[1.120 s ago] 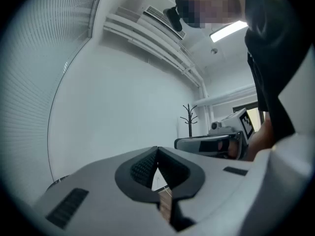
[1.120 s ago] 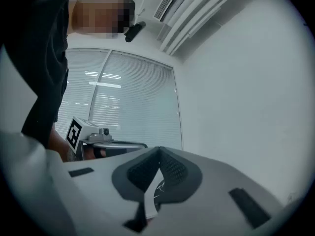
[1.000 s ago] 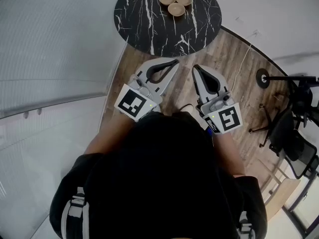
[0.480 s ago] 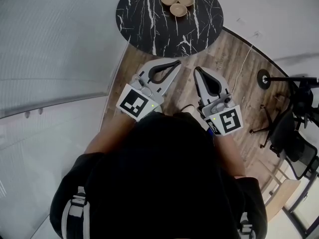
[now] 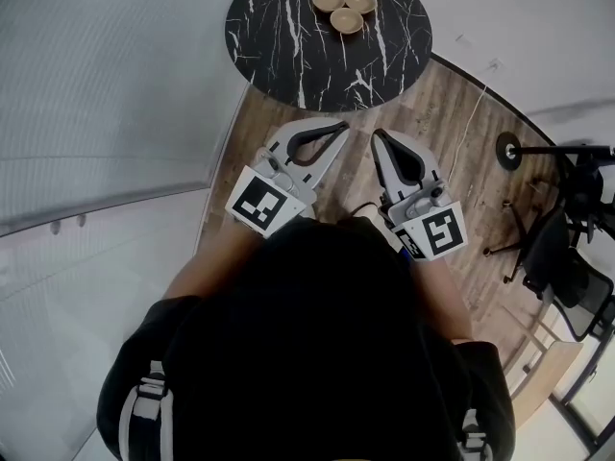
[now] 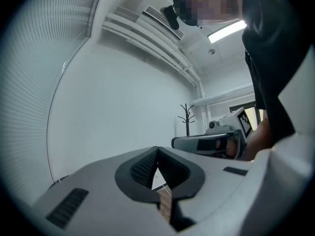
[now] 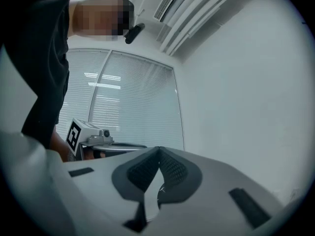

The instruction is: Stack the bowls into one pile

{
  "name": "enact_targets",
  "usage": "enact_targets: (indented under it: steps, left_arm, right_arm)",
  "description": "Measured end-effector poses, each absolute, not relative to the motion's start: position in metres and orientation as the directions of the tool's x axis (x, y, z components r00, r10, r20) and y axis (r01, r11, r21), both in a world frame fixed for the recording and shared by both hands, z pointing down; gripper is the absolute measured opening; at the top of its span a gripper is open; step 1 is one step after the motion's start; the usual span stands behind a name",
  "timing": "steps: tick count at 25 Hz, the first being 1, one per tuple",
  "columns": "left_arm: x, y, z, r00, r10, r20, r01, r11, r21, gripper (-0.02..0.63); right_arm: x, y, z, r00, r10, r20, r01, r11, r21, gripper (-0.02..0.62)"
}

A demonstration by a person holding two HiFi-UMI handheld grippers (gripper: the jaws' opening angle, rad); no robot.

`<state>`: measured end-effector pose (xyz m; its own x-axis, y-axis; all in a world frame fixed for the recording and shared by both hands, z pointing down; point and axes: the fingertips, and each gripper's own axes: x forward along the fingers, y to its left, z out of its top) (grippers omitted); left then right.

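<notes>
Three small wooden bowls sit side by side in a cluster on the far part of a round black marble table [image 5: 288, 56]: one at the left [image 5: 328, 0], one at the right [image 5: 360, 1], one nearer me [image 5: 347, 21]. None is stacked. My left gripper [image 5: 339, 127] and right gripper [image 5: 377, 134] hang side by side over the wooden floor, short of the table's near edge and well apart from the bowls. Both are shut with nothing between the jaws. In the left gripper view the left gripper [image 6: 157, 149] has its jaw tips together; the right gripper [image 7: 158, 149] looks the same in its own view.
Wooden floor [image 5: 461, 123] lies between me and the table. A white blind wall [image 5: 106, 84] curves along the left. A black stand base [image 5: 506, 150] and an office chair [image 5: 567, 267] stand at the right. A coat rack [image 6: 186, 119] stands by the far wall.
The table and bowls sit very slightly further right in the head view. Both grippers keep the same pose and stay shut.
</notes>
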<state>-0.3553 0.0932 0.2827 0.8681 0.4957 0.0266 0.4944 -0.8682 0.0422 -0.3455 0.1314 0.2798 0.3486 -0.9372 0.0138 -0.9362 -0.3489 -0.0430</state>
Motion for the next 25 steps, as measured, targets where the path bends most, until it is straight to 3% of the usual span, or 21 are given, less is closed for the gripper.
enact_targets:
  steps: [13, 19, 25]
  left_arm:
    - [-0.335, 0.061, 0.302, 0.849, 0.527, 0.039, 0.525, -0.849, 0.054, 0.003]
    - [-0.284, 0.068, 0.311, 0.873, 0.486, 0.050, 0.484, -0.874, 0.036, 0.003]
    - [-0.191, 0.093, 0.313, 0.917, 0.393, 0.063, 0.393, -0.919, 0.023, 0.003]
  right_arm:
    - [-0.336, 0.105, 0.303, 0.362, -0.931, 0.043, -0.929, -0.364, -0.060, -0.006]
    - [-0.278, 0.117, 0.313, 0.322, -0.946, 0.028, -0.945, -0.323, -0.053, -0.006]
    - [-0.173, 0.147, 0.320, 0.238, -0.971, 0.019, -0.968, -0.239, -0.072, -0.006]
